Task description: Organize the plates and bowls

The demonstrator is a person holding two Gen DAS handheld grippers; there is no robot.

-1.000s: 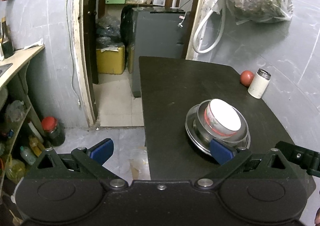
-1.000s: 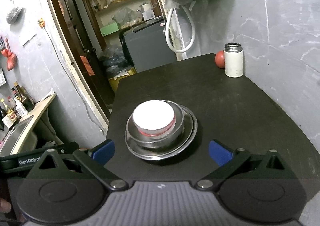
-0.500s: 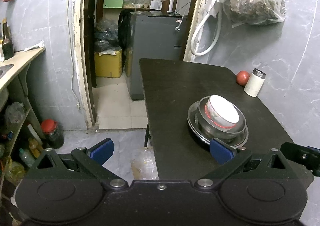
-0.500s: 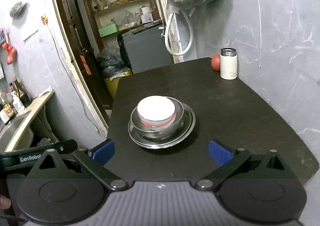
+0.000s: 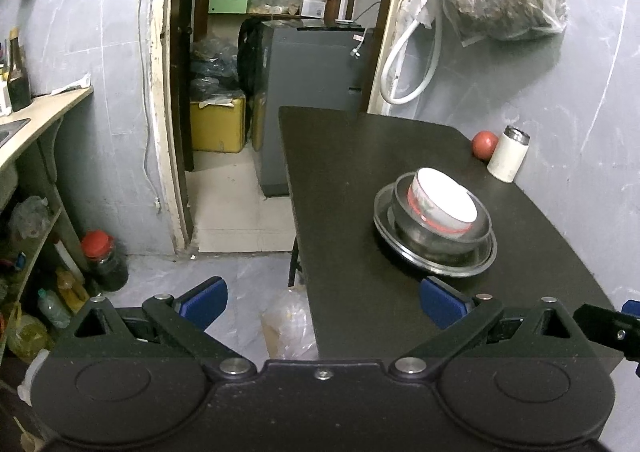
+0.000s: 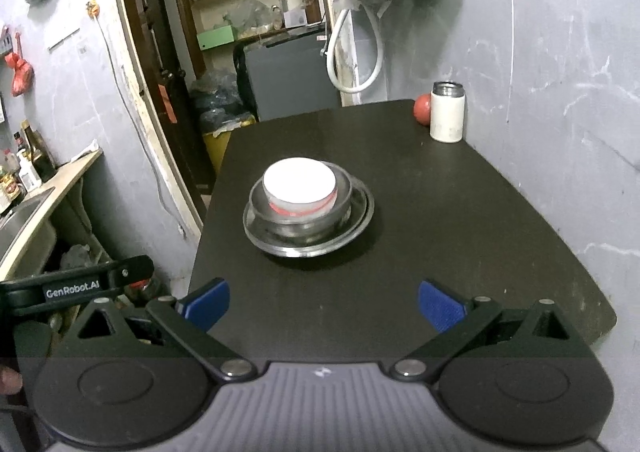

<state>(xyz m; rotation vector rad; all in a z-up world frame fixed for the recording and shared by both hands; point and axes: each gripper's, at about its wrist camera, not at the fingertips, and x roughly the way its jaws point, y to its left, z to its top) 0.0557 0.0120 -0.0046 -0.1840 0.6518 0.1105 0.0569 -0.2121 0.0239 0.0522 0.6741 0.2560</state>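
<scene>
One stack sits on the black table (image 6: 460, 211): a steel plate (image 6: 354, 230) at the bottom, a steel bowl (image 6: 344, 191) in it, and a white bowl with a red band (image 6: 300, 183) upside down on top. The left wrist view shows the same steel plate (image 5: 486, 260), steel bowl (image 5: 482, 223) and white bowl (image 5: 444, 199) to the right. My left gripper (image 5: 324, 302) is open and empty, held back over the table's left front edge. My right gripper (image 6: 324, 302) is open and empty, well short of the stack.
A white flask (image 6: 447, 117) and a red tomato (image 6: 422, 110) stand at the table's far right by the wall. A doorway with a grey appliance (image 6: 292, 79) lies beyond. A counter with a sink (image 6: 24, 211) is at the left; bottles and jars (image 5: 102, 256) crowd the floor.
Both grippers have drawn back from the stack, which looks smaller and farther now. The stack itself has not moved. Both stay open.
</scene>
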